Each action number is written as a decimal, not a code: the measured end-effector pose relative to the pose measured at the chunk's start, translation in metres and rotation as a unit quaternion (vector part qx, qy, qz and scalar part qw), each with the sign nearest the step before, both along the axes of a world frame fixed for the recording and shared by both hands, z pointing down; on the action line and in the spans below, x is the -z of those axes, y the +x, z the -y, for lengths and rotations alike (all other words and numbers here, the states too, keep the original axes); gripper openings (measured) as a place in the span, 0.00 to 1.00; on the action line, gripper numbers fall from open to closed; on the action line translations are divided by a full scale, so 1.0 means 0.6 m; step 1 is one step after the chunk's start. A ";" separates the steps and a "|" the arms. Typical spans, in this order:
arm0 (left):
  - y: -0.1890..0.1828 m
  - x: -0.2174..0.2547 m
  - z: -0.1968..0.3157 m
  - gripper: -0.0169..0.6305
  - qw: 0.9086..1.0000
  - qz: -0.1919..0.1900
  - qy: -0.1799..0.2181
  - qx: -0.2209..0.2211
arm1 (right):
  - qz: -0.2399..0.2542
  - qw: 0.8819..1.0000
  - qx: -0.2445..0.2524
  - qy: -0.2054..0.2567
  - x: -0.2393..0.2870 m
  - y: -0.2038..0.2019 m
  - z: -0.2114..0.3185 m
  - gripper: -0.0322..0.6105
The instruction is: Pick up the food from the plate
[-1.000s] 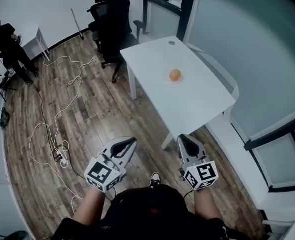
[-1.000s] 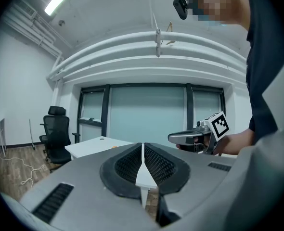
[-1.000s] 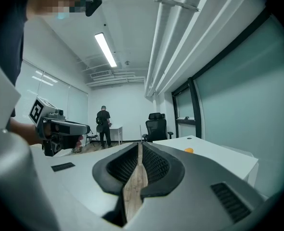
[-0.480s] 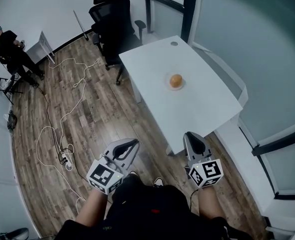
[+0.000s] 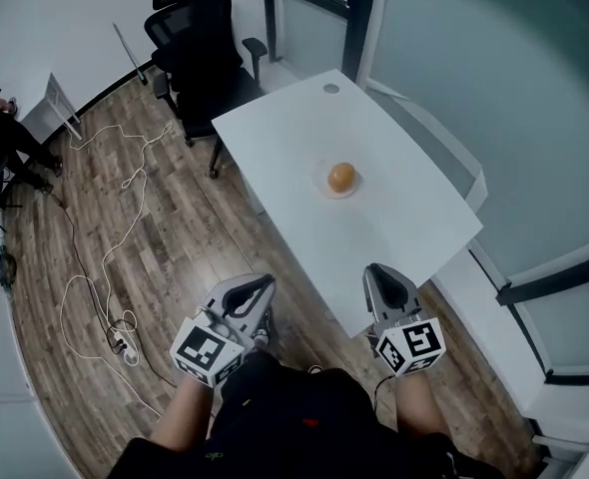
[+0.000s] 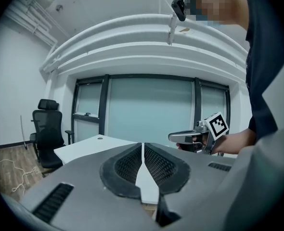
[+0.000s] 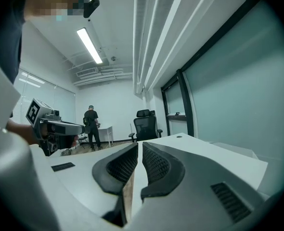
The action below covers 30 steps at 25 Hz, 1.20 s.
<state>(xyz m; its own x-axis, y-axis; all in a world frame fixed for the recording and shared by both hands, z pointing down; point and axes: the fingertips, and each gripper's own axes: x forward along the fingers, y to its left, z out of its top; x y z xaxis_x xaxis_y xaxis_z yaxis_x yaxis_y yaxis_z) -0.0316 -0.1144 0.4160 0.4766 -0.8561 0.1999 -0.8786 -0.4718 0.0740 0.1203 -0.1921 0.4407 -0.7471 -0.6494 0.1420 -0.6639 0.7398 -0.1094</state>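
Observation:
A round orange piece of food (image 5: 341,176) lies on a small white plate (image 5: 326,190) near the middle of the white table (image 5: 275,138). Both grippers are held low in front of the person's body, short of the table's near corner and well away from the plate. The left gripper (image 5: 264,283) is over the wooden floor, its jaws shut with nothing between them (image 6: 142,146). The right gripper (image 5: 372,273) hovers at the table's near edge, jaws shut and empty (image 7: 137,146). Neither gripper view shows the food.
Black office chairs (image 5: 197,43) stand at the table's far end. White cables (image 5: 115,218) trail over the wooden floor on the left. A person in black (image 5: 0,128) stands by a small white desk (image 5: 53,103) at the far left. Glass walls (image 5: 494,88) run along the right.
The table and plate have come nearer in the head view as the person stepped forward. Both grippers keep their place before the body, still shut.

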 end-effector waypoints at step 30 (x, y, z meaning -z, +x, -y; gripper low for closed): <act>-0.219 -0.085 0.402 0.08 0.990 -0.062 -0.081 -0.097 | -0.087 0.981 -0.156 -0.076 -0.175 -0.185 0.460 0.53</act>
<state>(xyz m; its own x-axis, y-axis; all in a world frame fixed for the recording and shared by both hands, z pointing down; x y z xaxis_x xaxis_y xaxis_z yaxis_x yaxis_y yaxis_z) -0.1629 -0.3558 0.4672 0.6590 -0.7072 0.2561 -0.7514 -0.6046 0.2642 0.0091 -0.4682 0.5459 -0.4705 -0.8046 0.3622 -0.8741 0.4811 -0.0666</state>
